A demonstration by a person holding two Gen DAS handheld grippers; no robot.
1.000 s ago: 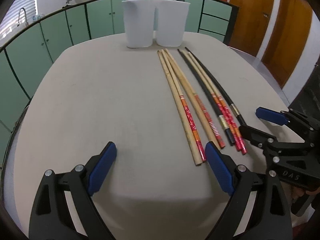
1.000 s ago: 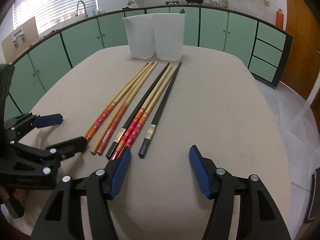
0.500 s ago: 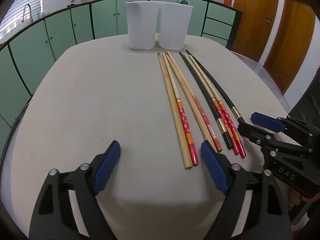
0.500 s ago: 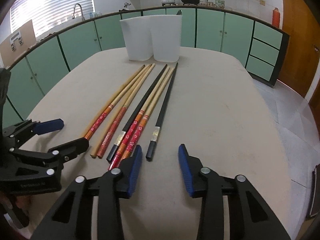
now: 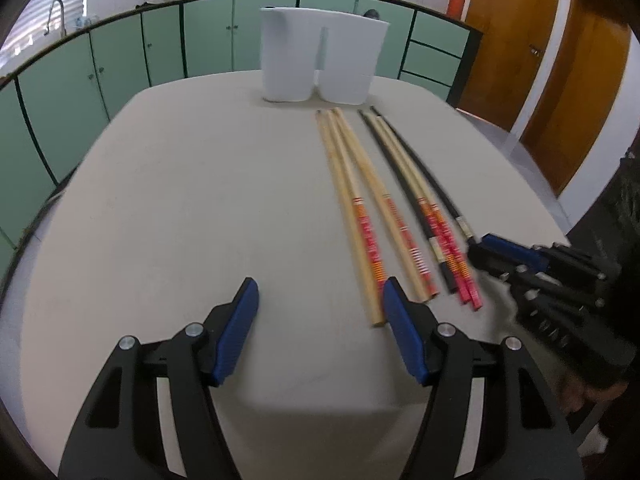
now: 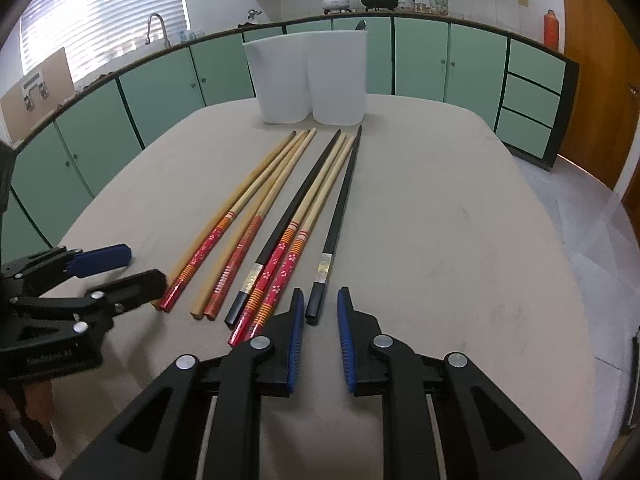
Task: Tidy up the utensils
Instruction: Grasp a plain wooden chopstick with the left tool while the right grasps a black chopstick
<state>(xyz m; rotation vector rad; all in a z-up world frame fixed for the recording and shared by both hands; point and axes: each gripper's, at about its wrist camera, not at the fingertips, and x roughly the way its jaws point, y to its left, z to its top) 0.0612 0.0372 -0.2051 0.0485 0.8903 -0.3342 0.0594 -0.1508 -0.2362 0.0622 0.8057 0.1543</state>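
Both grippers are down at the near ends of the chopsticks, so this is the pick-up step, nothing lifted yet. In the right wrist view, the right gripper (image 6: 319, 334) sits at bottom centre, its jaws closing with a narrow gap left, and the butt of the rightmost black chopstick (image 6: 338, 222) lies just ahead of that gap, not yet pinched as far as I can see. The left gripper (image 5: 320, 330), bottom centre of the left wrist view, has jaws closing too but set wide apart, with bare table (image 5: 168, 208) between them; the plain wooden chopstick (image 5: 352, 220) ends just inside its right-hand finger. That view is a bit smeared, so contact there is hard to call.

The other chopsticks fan up the middle of the frame toward two white holders (image 6: 306, 76) standing side by side at the top centre. Next move, I'd judge: nudge forward, straddle a single stick, pinch it cleanly, then carry it to a holder.
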